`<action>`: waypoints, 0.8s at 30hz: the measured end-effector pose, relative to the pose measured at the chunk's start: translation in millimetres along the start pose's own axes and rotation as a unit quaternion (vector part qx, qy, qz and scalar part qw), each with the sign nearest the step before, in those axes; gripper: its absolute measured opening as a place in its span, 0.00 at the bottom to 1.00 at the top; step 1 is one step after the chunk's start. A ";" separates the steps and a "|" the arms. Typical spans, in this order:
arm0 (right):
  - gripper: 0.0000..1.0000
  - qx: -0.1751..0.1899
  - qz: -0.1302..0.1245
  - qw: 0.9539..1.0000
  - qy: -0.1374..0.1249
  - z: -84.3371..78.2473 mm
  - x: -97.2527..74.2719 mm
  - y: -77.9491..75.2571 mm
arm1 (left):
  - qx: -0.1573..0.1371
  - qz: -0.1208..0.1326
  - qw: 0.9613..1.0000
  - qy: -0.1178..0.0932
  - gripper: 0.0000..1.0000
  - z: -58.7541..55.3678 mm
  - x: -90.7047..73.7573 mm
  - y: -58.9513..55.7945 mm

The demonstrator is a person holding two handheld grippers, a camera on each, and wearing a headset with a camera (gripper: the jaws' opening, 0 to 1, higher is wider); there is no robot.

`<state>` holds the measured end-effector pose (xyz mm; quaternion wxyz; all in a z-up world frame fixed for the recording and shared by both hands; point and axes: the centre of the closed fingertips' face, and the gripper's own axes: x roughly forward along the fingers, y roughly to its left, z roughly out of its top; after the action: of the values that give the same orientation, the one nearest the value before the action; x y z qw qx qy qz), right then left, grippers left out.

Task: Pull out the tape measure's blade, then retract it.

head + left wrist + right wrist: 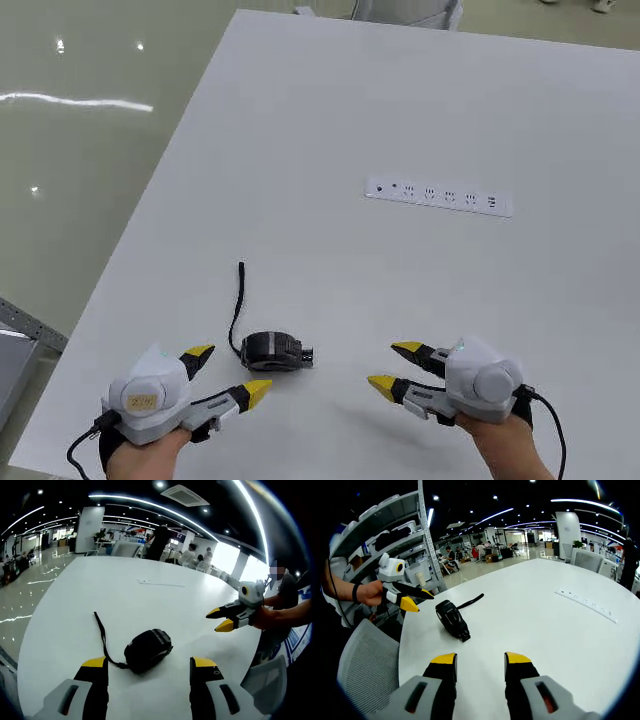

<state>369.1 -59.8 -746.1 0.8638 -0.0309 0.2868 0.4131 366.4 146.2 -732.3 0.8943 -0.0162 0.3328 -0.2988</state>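
Note:
A black tape measure [272, 351] with a black wrist strap [238, 297] lies on the white table [330, 150] near its front edge, blade fully in. My left gripper [226, 373] stands open just left of the case, which sits right ahead of its yellow-tipped jaws in the left gripper view [148, 650]. My right gripper [396, 368] is open too, about a hand's width to the right of the case, empty. In the right gripper view the tape measure [452, 619] lies ahead and left of the jaws, with the left gripper [416, 598] beyond it.
A white power strip [438, 195] lies flat further back on the table. The table's left edge drops to a glossy floor. A mesh chair [362, 680] stands by the table, shelving and people fill the room behind.

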 end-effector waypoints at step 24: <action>0.53 0.058 -0.057 0.996 -0.023 -37.5 -57.6 47.5 | 0.026 -0.005 0.999 0.019 0.68 -29.1 -37.9 -19.3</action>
<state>288.3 -79.6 -738.7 0.8929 0.0123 0.2878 0.3461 316.0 156.0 -728.4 0.8862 0.0109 0.3420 -0.3123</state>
